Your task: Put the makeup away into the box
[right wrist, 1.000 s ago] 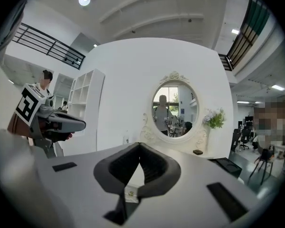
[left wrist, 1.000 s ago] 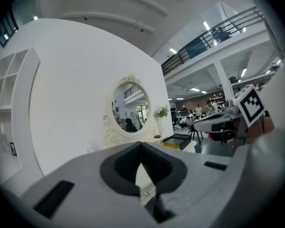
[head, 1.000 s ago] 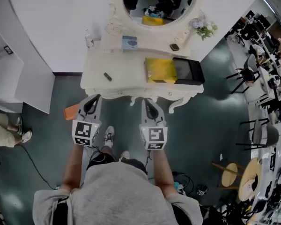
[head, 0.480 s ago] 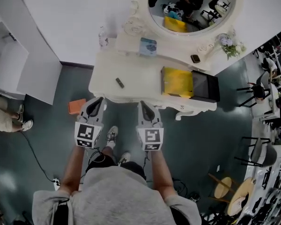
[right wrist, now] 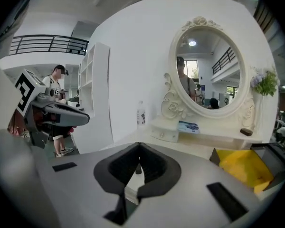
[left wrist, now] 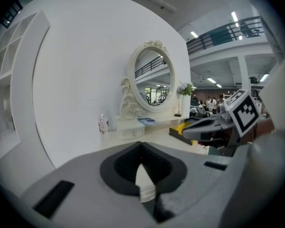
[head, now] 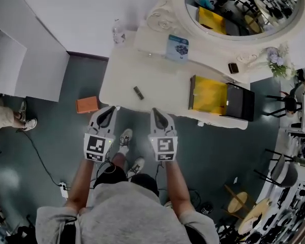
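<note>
Open box [head: 209, 94] at right end of dressing table [head: 162, 83], black lid [head: 240, 102] folded back. Yellow interior exposed, contents not discernible. Small dark makeup stick [head: 138, 92] lies on tabletop left of box, well apart. Left gripper [head: 110, 110] and right gripper [head: 155, 112] hover at table's near edge, both jaws together, nothing held.

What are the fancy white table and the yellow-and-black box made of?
The dressing table looks like painted wood or moulded resin, I can't tell which: matte cream-white with carved curls by the mirror. The box seems stiff card or plastic, black outside, its yellow lining maybe paper or fabric.
</note>
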The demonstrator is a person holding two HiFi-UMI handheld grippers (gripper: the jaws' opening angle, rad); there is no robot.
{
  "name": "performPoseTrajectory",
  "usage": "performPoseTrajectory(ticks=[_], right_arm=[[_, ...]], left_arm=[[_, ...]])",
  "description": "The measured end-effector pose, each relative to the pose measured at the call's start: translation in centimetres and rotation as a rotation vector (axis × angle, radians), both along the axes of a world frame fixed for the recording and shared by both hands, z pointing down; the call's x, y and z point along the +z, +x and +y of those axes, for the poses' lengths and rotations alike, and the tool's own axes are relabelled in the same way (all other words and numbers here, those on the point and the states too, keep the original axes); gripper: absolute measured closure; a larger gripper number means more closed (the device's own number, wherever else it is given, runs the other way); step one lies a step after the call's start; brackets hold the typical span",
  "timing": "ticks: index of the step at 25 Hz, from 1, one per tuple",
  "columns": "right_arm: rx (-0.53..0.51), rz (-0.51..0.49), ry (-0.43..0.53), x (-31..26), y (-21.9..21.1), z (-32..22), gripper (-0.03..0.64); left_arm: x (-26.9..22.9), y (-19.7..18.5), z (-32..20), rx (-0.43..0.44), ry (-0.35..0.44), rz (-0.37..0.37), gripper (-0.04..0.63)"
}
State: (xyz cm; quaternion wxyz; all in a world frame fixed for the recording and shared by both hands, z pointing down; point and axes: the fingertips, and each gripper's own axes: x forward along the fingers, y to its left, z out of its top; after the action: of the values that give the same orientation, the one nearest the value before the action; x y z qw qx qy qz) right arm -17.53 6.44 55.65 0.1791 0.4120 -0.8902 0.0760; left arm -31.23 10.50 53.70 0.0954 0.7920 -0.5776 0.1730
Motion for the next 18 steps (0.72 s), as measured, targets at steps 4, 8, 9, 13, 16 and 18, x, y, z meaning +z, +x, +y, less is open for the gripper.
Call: performPoseTrajectory(ticks=[4,8,9,13,16,18], right_arm=[[-0.028,0.023,-0.062,3.2,-1.5,-2.0,0.603],[-0.058,0.051,-0.104,5.6,-2.9,-3.6,0.603],[-0.069,0.060,-0.113,6.1,-3.3,-3.9,0.603],[-0.098,0.098,-0.156,8.3,-4.5,-4.9,0.598],[-0.134,0.117,-0.221,10.4,-5.5,-5.3,0.472],[-0.147,0.141,-0.249,11.8,-5.9,-5.6,0.445]], left_arm=[[2.5,-1.0,-1.9,-0.001,-0.045,0.017,0.595],[4.5,-1.7,-3.3,0.004,-0.087,0.006,0.595],[4.9,-1.9,-3.6,0.004,-0.095,0.007,0.595],[6.1,-2.5,-4.6,0.000,-0.121,0.037,0.595],[6.9,-3.1,-5.2,-0.014,-0.139,0.059,0.595],[7.2,-3.3,-5.6,-0.016,-0.146,0.066,0.595]])
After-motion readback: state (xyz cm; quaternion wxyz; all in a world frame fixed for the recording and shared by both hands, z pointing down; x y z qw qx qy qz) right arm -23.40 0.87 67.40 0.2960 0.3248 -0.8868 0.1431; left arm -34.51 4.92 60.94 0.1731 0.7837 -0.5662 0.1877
